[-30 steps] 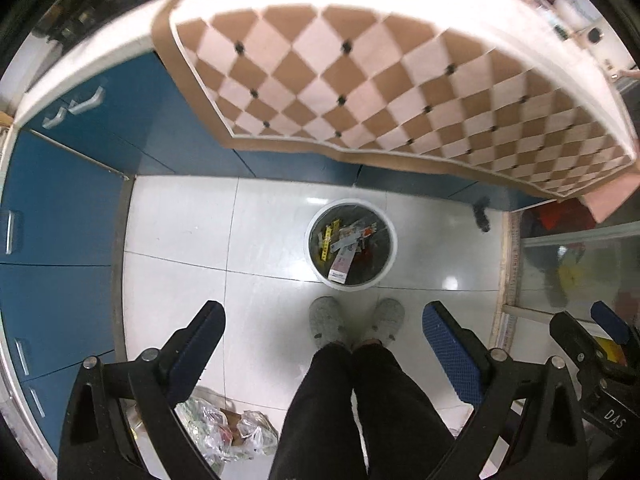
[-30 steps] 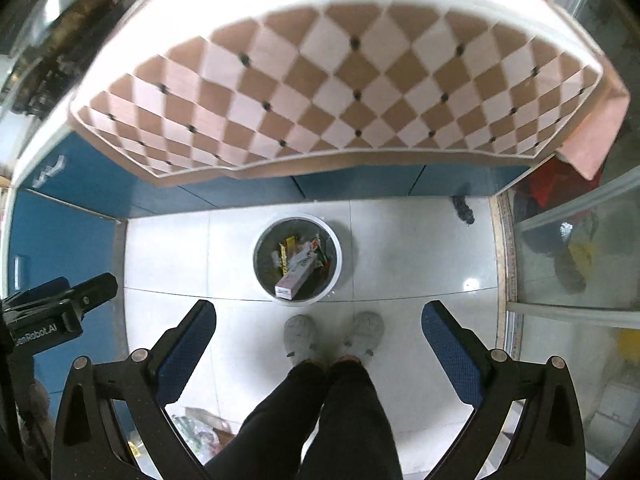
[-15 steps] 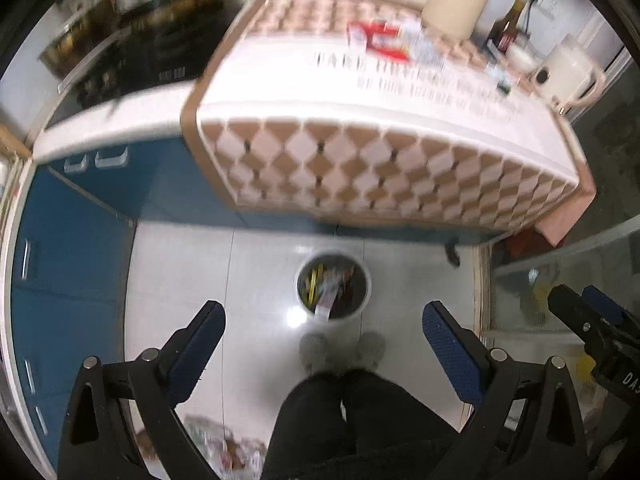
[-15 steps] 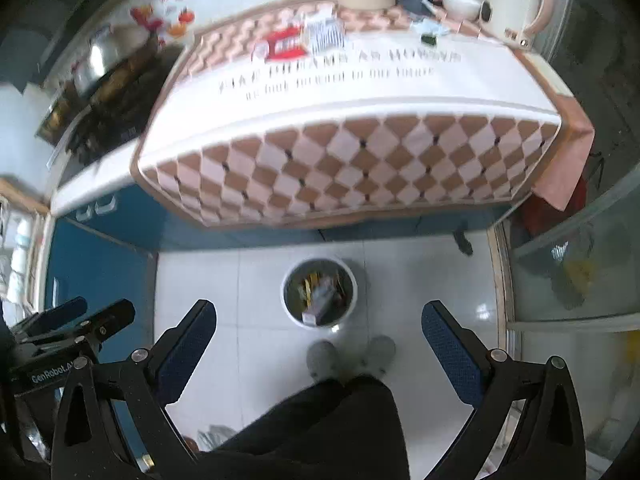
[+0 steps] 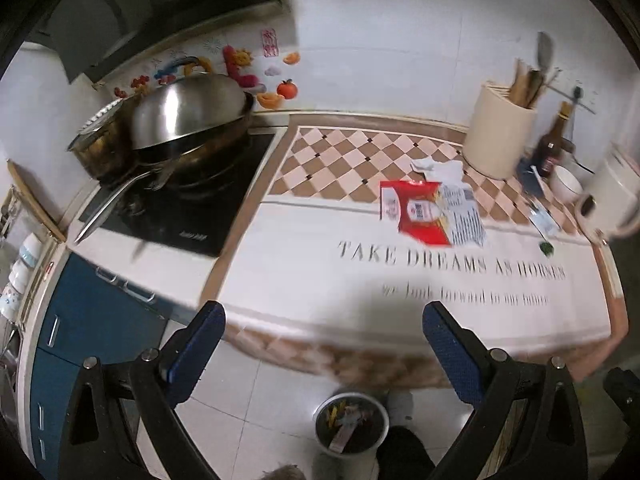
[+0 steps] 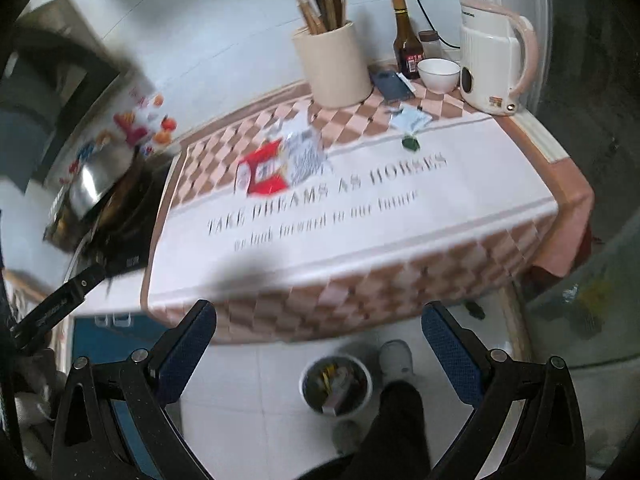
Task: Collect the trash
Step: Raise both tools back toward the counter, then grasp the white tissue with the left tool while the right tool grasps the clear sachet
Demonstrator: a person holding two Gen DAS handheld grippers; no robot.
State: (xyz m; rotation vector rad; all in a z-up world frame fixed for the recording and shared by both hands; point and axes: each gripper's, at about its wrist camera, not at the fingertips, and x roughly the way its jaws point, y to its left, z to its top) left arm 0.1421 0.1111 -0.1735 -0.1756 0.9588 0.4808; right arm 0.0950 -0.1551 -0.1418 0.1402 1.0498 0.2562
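Note:
A red and white wrapper (image 5: 420,212) (image 6: 266,172) lies flat on the counter's checked cloth, with a printed blue-white packet (image 5: 460,216) (image 6: 306,154) beside it and crumpled white paper (image 5: 438,168) just behind. A small blue-white sachet (image 5: 542,218) (image 6: 412,118) and a green scrap (image 5: 546,247) (image 6: 410,143) lie further right. A white trash bin (image 5: 352,424) (image 6: 336,384) with wrappers inside stands on the floor below the counter edge. My left gripper (image 5: 324,344) and right gripper (image 6: 320,340) are both open, empty, and well short of the trash.
A lidded wok (image 5: 180,120) sits on a black cooktop (image 5: 192,204) at left. A cream utensil holder (image 6: 332,64), dark bottle (image 6: 406,44), white bowl (image 6: 438,74), phone (image 6: 392,84) and white kettle (image 6: 492,68) line the back right. The person's shoe (image 6: 396,356) stands beside the bin.
Both grippers have swung up from pointing at the floor and bin to facing the countertop; the trash on the cloth has come into view. Both stay open.

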